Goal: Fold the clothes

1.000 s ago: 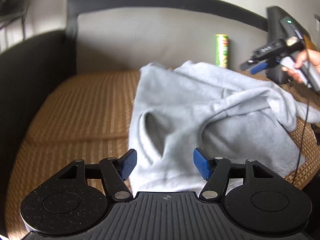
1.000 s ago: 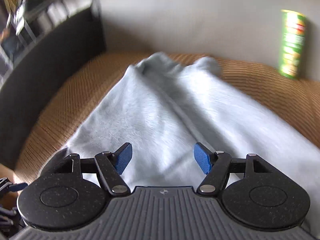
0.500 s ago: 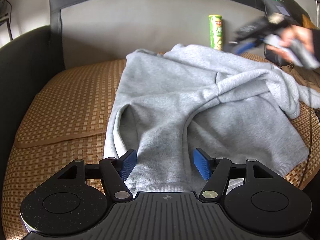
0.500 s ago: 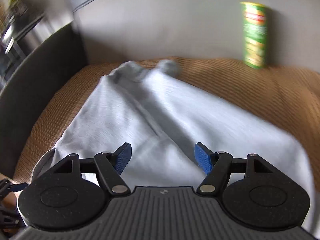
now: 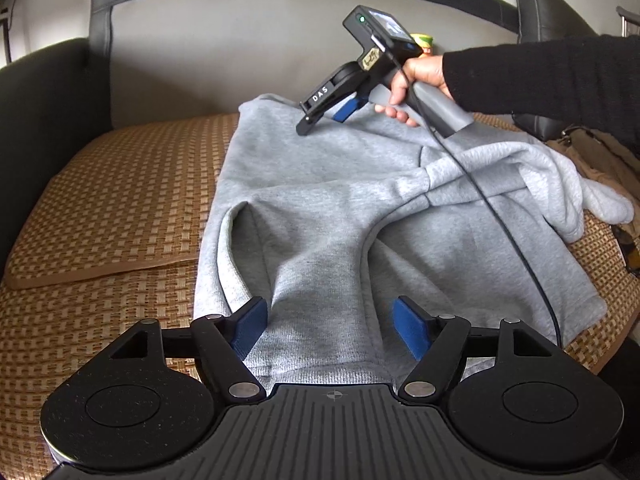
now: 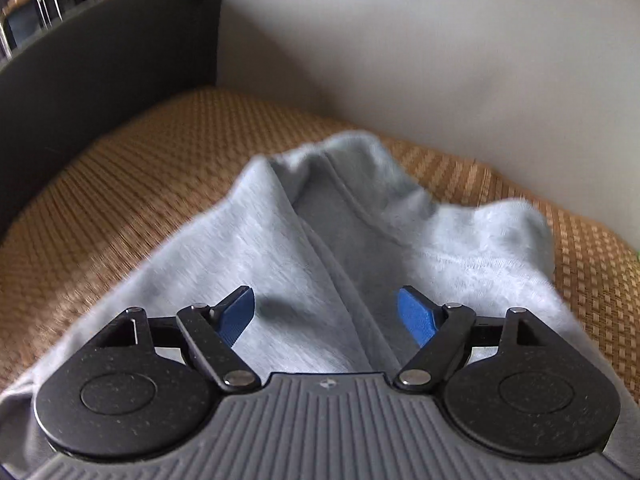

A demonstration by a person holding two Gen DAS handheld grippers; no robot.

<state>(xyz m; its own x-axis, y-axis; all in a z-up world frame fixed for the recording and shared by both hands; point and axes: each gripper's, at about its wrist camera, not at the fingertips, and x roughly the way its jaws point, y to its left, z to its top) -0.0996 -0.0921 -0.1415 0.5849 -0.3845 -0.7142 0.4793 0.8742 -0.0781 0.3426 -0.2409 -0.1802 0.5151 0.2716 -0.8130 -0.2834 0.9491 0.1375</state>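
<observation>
A grey sweatshirt (image 5: pixel 340 216) lies spread and rumpled on a woven mat over the sofa seat, one sleeve folded across its body. My left gripper (image 5: pixel 325 326) is open and empty, its blue pads on either side of the sleeve cuff at the near edge. My right gripper (image 5: pixel 328 114) is held by a hand above the garment's far end. In the right wrist view that gripper (image 6: pixel 326 314) is open and empty above the sweatshirt's (image 6: pixel 320 248) far corner.
The woven brown mat (image 5: pixel 120 200) covers the seat. The dark sofa armrest (image 5: pixel 44 96) rises on the left and the pale backrest (image 5: pixel 224 52) behind. A green can (image 5: pixel 425 45) stands behind the right gripper. A cable (image 5: pixel 508 236) trails across the garment. Brown cloth (image 5: pixel 600 152) lies at right.
My right gripper has swung left and lower over the garment's far end. My left gripper has stayed at the sleeve cuff. Both stay open.
</observation>
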